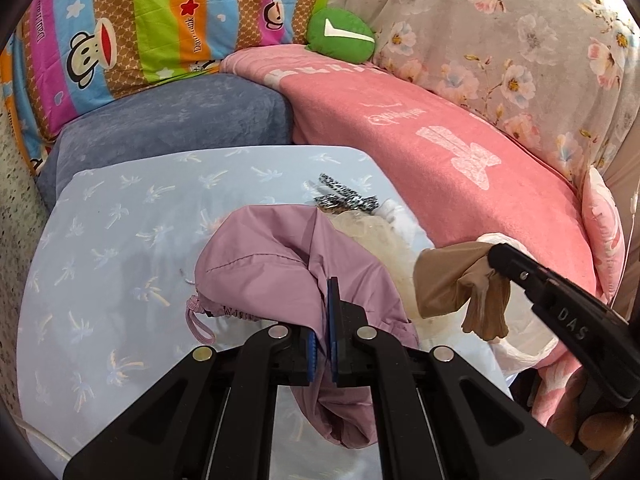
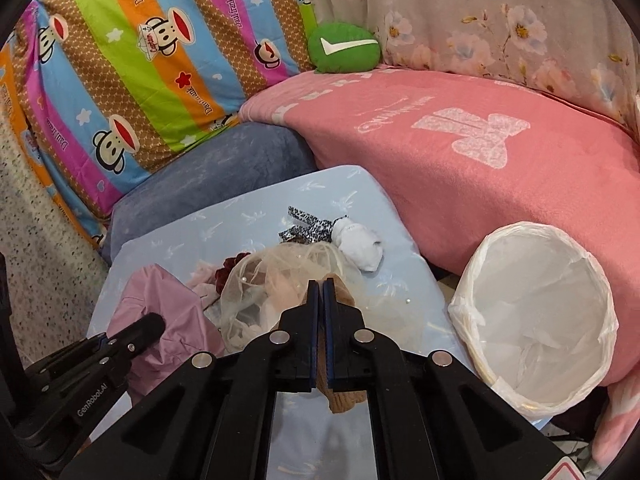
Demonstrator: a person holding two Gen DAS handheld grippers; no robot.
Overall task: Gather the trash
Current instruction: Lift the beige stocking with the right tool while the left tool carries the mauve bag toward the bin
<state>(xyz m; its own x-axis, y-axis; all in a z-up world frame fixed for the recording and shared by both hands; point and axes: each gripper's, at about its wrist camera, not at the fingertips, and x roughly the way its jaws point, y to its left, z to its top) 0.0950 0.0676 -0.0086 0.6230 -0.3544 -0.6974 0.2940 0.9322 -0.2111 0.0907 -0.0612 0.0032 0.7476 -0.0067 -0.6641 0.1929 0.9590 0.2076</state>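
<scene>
We hold two things at once. The left gripper [image 1: 325,344] is clamped narrow on a fold of the mauve drawstring bag [image 1: 280,264], which drapes over and below its blue pads; the right gripper [image 2: 322,344] is pinched nearly closed on a tan stocking-like piece [image 1: 460,284], seen from the left wrist view hanging from the tip, and from the right wrist view as a tan wad poking out beneath the pads. Our judgement: the step in hand is carrying the tan piece to the lined waste bin [image 2: 600,320], which stands just right of the right gripper, beside the light blue desk surface [image 2: 360,188] and against the pink blanket [image 2: 480,184]. To do it well, we should keep the pinch firm, since the fabric is limp and slippery, swing right until the dangling end is over the bin mouth, and only then release; a loose tail could catch the liner rim. Whether the mauve bag is itself trash or a container we cannot tell. Beyond the grippers lies the remaining pile: a sheer cream veil with pearls [image 2: 280,280] over a dark red item, then a white rolled sock [image 2: 360,244] touching a black-and-white patterned strip [image 2: 308,224]. Farther back sit the blue-grey cushion [image 2: 216,176], the green check-mark pillow [image 2: 344,46] and the striped monkey-print quilt [image 2: 140,60].
</scene>
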